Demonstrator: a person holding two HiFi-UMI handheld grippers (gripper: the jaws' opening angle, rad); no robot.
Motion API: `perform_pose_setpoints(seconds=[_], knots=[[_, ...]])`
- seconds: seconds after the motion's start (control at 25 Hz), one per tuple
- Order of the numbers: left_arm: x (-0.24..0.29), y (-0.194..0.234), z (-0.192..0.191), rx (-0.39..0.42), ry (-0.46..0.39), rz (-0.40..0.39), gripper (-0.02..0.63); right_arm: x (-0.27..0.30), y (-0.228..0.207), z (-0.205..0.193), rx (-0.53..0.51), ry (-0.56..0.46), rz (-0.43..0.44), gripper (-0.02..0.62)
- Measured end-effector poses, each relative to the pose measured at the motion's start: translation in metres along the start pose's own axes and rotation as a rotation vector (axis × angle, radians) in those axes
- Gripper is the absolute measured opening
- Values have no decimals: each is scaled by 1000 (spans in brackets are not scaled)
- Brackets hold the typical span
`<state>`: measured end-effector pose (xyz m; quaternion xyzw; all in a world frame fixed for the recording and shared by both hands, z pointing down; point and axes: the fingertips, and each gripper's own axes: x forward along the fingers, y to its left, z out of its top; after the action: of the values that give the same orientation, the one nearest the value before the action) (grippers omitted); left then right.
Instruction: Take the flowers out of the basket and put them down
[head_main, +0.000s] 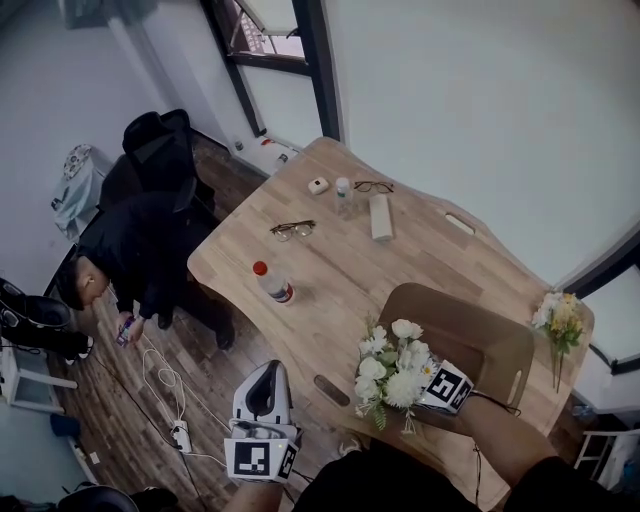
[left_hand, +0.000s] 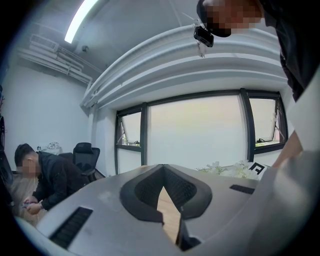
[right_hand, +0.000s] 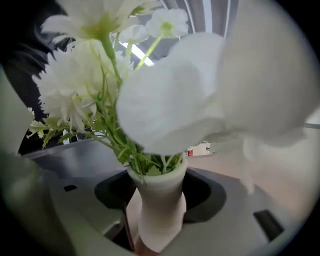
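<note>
Tabletop (head_main: 340, 270) lay bare between bottle (head_main: 272, 282) and basket (head_main: 470, 340); glasses (head_main: 292, 230) and white case (head_main: 381, 216) stood beyond; white flowers (head_main: 393, 375) crowded basket's near left rim.

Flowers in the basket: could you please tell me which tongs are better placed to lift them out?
Right. The right tongs stand open around the flowers at the basket, ready to close; the left tongs are shut, empty and off to the side.
</note>
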<state>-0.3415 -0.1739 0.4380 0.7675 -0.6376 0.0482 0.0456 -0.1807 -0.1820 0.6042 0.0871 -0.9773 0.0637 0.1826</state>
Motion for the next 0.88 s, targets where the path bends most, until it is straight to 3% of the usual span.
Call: perform_pose_setpoints(seconds=[0.32, 0.88], knots=[[-4, 3, 10, 15, -18, 0, 2, 1, 4, 13, -4, -6, -25, 279], [13, -36, 23, 8, -54, -122, 2, -54, -24, 41, 87, -22, -239, 278]])
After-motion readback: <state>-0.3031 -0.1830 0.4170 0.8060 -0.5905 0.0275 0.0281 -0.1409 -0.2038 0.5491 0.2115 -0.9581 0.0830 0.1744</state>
